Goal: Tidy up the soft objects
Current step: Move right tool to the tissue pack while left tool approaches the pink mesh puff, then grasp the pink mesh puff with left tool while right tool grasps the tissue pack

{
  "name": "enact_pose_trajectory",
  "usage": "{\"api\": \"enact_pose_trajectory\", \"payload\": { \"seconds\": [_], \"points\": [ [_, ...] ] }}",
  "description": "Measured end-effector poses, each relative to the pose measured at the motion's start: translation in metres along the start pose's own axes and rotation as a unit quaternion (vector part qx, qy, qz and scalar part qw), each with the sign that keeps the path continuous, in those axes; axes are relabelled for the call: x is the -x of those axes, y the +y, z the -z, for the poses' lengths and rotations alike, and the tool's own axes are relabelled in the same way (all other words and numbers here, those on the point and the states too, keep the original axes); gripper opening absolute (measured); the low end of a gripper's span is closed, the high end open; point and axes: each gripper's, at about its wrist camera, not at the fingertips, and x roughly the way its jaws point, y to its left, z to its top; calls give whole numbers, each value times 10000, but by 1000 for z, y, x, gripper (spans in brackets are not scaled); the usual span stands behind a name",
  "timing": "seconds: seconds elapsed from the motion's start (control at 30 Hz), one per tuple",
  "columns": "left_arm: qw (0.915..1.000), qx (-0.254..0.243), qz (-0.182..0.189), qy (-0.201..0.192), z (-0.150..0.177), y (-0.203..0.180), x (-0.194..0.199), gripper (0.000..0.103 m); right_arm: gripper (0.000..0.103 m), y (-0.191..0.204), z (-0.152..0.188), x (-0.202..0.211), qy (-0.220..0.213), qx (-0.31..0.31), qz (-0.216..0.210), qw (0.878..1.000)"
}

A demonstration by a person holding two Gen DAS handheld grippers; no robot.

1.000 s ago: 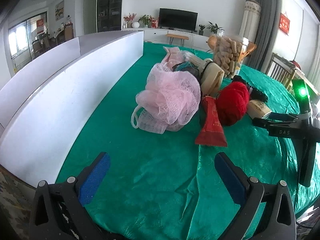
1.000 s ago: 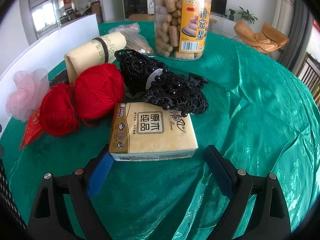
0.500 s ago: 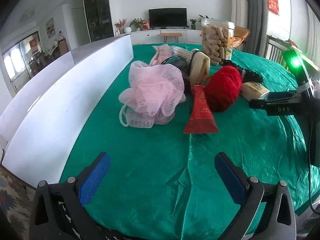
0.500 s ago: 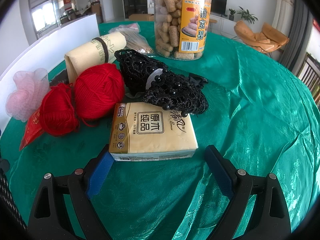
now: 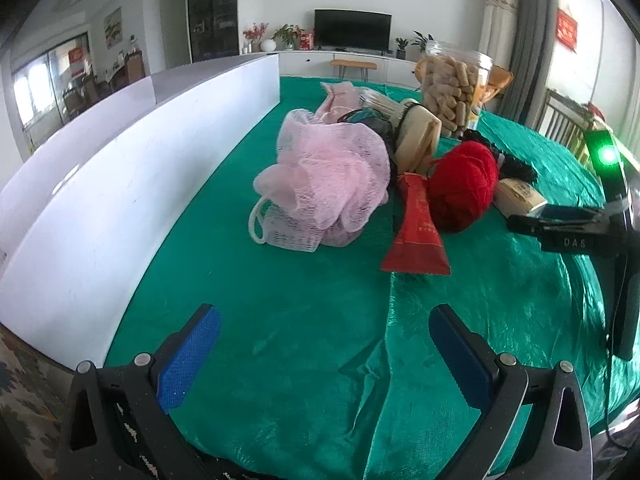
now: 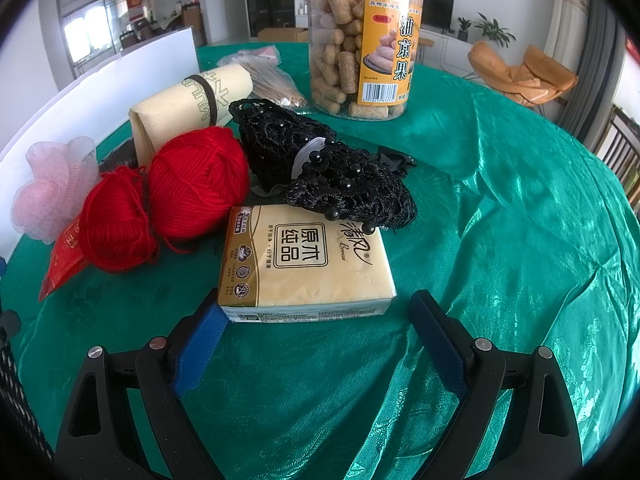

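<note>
Left tool (image 5: 320,344) swung; bare cloth (image 5: 280,300) ahead

A: How does the left tool (image 5: 320,340) stand?

B: Its two blue-padded fingers (image 5: 188,356) are spread wide with nothing between them. It is held low and points forward along the counter (image 5: 280,320).

A: And the right tool (image 6: 320,328)?

B: Spread as well. Its left pad sits just beside the near left corner of the tissue pack (image 6: 304,264), the right pad just off the near right corner; whether either pad touches the pack I cannot tell. It grips nothing.

A: Can one tool be seen from the other?

B: Yes. In the left wrist view the right tool (image 5: 560,220) shows from the side, level, its black body carrying a green light, with its tips at the tissue pack.
</note>
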Motion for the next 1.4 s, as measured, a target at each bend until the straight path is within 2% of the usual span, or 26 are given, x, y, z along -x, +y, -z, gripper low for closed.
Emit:
{"api": "enact_pose_trajectory", "payload": {
  "seconds": [0.33, 0.73, 1.07, 1.2, 1.4],
  "points": [
    [10000, 75, -10, -57, -1, 4, 3, 103, 93, 0, 0, 0, 0, 0, 0, 10000],
    [9998, 90, -143, 72, 0, 8, -4, 103, 93, 0, 0, 0, -1, 0, 1, 10000],
    [9987, 482, -139, 47, -6, 30, 0, 103, 93, 0, 0, 0, 0, 0, 1, 10000],
    [9974, 668, 127, 227, -6, 39, -6, 103, 93, 0, 0, 0, -1, 0, 1, 10000],
    [9977, 519, 344, 285, -28, 36, -13, 103, 93, -1, 0, 0, 0, 0, 1, 10000]
  ]
}}
